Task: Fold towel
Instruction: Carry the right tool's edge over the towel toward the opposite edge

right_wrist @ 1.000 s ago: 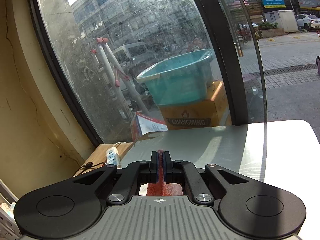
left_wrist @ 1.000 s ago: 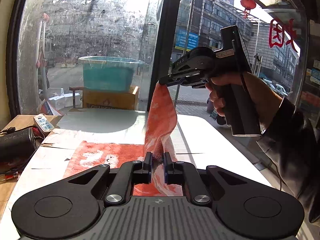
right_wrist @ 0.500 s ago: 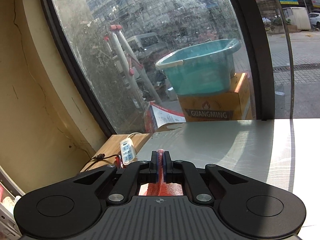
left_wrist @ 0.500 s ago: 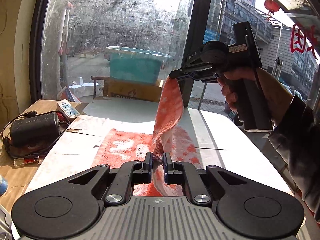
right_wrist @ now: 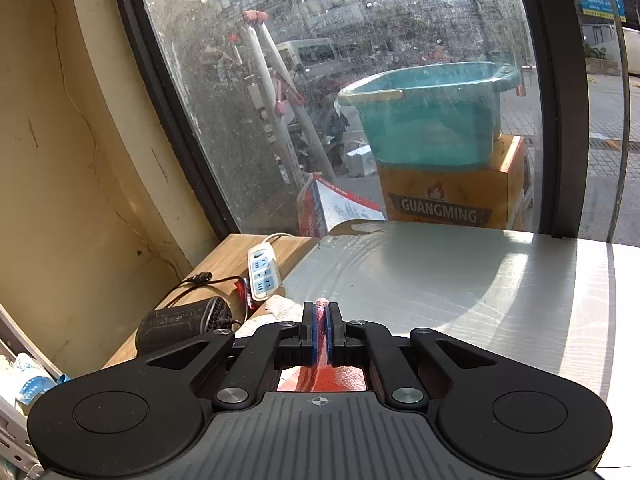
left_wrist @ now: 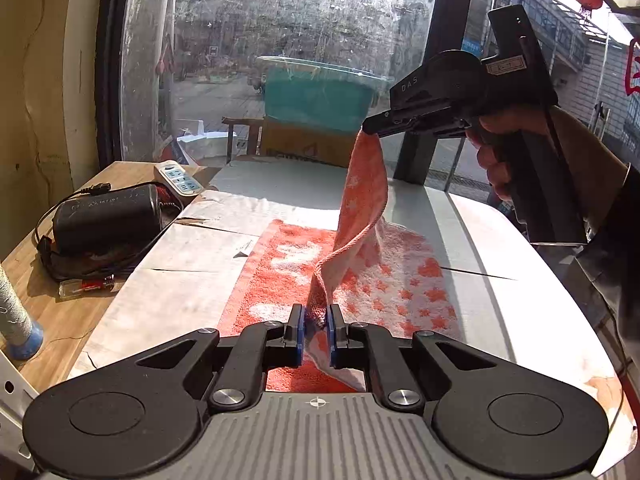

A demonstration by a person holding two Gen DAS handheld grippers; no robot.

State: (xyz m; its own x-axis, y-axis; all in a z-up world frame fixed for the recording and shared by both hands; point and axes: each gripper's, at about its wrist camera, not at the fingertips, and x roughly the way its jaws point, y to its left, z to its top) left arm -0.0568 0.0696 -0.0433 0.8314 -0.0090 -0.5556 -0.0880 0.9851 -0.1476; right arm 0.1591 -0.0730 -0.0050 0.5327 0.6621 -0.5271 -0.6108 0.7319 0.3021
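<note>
An orange-and-white towel (left_wrist: 384, 276) with star patterns lies partly on the white table (left_wrist: 500, 256). My left gripper (left_wrist: 316, 318) is shut on one corner of it, low over the table. My right gripper (left_wrist: 374, 128) is shut on the other corner and holds it high, so a strip of towel hangs twisted between the two. In the right wrist view the right gripper (right_wrist: 320, 314) pinches a thin fold of the towel (right_wrist: 321, 376), which shows red beneath the jaws.
A black device with cables (left_wrist: 104, 220), a power strip (left_wrist: 178, 176) and a lighter (left_wrist: 86, 286) lie on the wooden shelf at the left. A large window stands behind the table, with a teal tub (right_wrist: 432, 112) on a yellow box outside.
Both grippers have swung leftwards with the towel held. More of the towel now lies spread on the table, and the left shelf has come further into view.
</note>
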